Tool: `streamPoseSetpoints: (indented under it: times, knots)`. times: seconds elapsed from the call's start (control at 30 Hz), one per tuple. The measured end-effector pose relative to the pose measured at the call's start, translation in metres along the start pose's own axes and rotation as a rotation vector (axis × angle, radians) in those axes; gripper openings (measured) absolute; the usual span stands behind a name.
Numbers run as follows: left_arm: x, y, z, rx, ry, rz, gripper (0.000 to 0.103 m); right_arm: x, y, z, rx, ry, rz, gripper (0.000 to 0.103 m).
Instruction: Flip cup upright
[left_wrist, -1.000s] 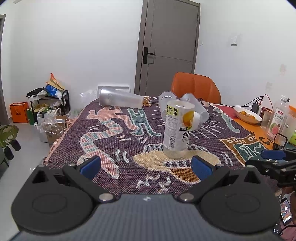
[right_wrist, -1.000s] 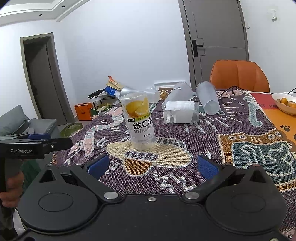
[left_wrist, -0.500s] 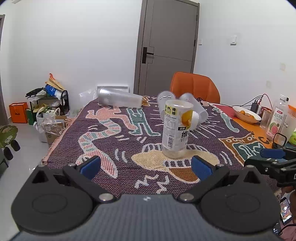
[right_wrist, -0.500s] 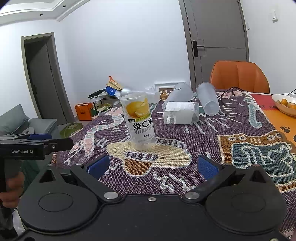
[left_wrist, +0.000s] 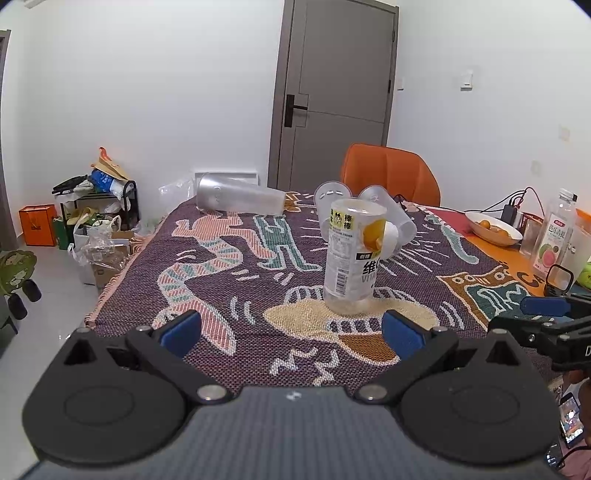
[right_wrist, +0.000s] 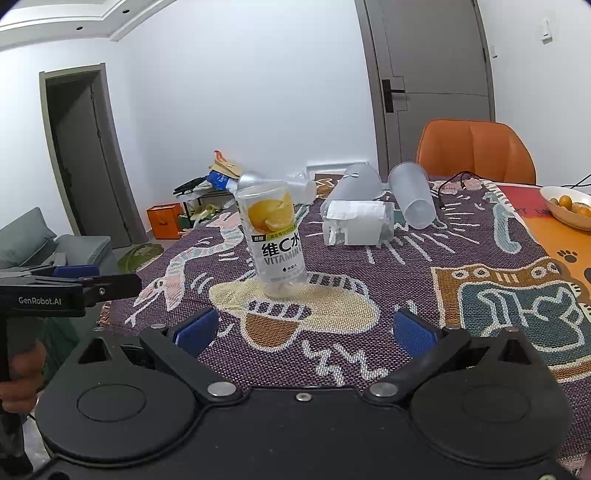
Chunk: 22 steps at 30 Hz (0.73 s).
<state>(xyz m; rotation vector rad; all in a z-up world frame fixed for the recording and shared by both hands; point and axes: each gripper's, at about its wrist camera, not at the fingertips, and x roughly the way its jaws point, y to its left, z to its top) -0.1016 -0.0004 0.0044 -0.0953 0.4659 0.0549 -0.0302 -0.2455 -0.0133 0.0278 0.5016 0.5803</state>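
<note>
A clear plastic cup with a yellow lemon label stands upside down on the patterned tablecloth, its base on top. It also shows in the right wrist view. My left gripper is open and empty, a short way in front of the cup. My right gripper is open and empty, also short of the cup. Each gripper shows at the edge of the other's view.
Frosted cups lie on their sides behind the labelled cup, with a white box and a long clear tumbler at the far edge. An orange chair, a fruit bowl and a drink bottle stand to the right.
The left view has drifted slightly, so the cup sits a little more to the left in it. Both grippers stay open and the cup has not moved.
</note>
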Motion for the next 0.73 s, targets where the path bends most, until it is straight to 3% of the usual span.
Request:
streamPoseSetpoints:
  times: [0.73]
  knots:
    - [-0.014,0.005,0.009,-0.002,-0.035,-0.012,0.103,-0.008,0.007,0.01,-0.019,-0.011,0.018,0.103]
